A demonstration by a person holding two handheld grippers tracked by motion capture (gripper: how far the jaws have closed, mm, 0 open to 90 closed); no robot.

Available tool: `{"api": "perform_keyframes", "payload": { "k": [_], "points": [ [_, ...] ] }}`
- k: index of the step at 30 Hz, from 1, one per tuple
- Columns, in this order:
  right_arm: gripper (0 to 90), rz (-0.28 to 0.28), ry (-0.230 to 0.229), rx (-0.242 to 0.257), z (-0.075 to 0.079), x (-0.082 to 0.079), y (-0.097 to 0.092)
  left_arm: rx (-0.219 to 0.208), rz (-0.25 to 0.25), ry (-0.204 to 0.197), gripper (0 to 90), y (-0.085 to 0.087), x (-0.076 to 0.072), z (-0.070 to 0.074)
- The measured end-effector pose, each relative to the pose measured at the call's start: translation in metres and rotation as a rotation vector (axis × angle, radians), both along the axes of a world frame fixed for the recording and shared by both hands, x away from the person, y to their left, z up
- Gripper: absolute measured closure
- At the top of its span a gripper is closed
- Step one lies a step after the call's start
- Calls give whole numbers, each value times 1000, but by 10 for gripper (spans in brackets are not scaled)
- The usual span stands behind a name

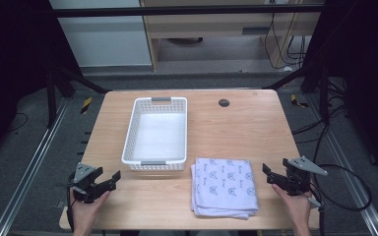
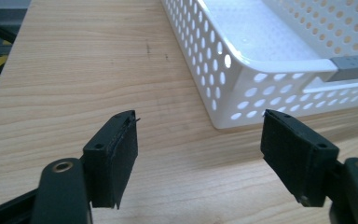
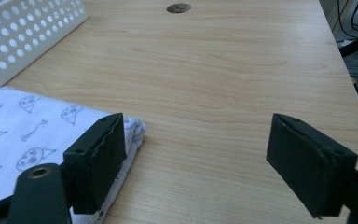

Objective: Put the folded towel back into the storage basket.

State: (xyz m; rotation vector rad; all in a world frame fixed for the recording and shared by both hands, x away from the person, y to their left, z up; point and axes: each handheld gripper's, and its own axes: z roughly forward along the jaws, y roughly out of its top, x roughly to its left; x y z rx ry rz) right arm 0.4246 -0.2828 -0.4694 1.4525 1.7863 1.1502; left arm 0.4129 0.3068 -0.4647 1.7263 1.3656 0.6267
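A white perforated basket stands empty on the wooden table, left of centre; its near corner fills the upper right of the left gripper view. In front of it to the right lies a folded white cloth printed with small blue figures, also seen in the right gripper view. My left gripper is open near the table's front left edge, nothing between its jaws. My right gripper is open just right of the cloth, holding nothing. Both rest in a person's hands.
A round dark grommet sits in the tabletop near the far edge. Black frame legs and cables surround the table on the floor. A wooden cabinet stands beyond the table.
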Motion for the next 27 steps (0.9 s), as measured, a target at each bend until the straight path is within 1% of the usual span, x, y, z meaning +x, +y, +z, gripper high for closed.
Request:
{"api": "perform_keyframes", "payload": {
  "k": [4, 6, 12, 14, 15, 17, 18, 21, 24, 27],
  "points": [
    [222, -2, -1, 3, 0, -1, 1, -21, -21, 5, 293, -5, -4, 3],
    [222, 7, 10, 11, 1, -1, 2, -27, -32, 3, 303, -8, -6, 4],
    [224, 26, 16, 0, 2, -1, 5, -21, -58, -9, 314, -17, -10, 6],
    [238, 42, 24, 2, 2, -1, 7, -21, -66, -20, 317, -21, -12, 7],
    [250, 52, 32, -6, 2, -1, 8, -20, -64, -25, 317, -23, -13, 8],
    [262, 64, 42, -19, 1, -1, 10, -26, -77, -30, 320, -27, -15, 9],
    [269, 75, 41, -29, 1, -1, 12, -15, -87, -41, 322, -32, -17, 11],
    [272, 81, 37, -22, 3, -2, 14, -13, -101, -47, 324, -38, -19, 12],
    [272, 87, 38, -19, 4, -3, 17, -8, -121, -47, 327, -44, -20, 13],
    [272, 96, 34, -23, 5, -3, 18, -13, -137, -44, 326, -50, -22, 13]
  ]
}}
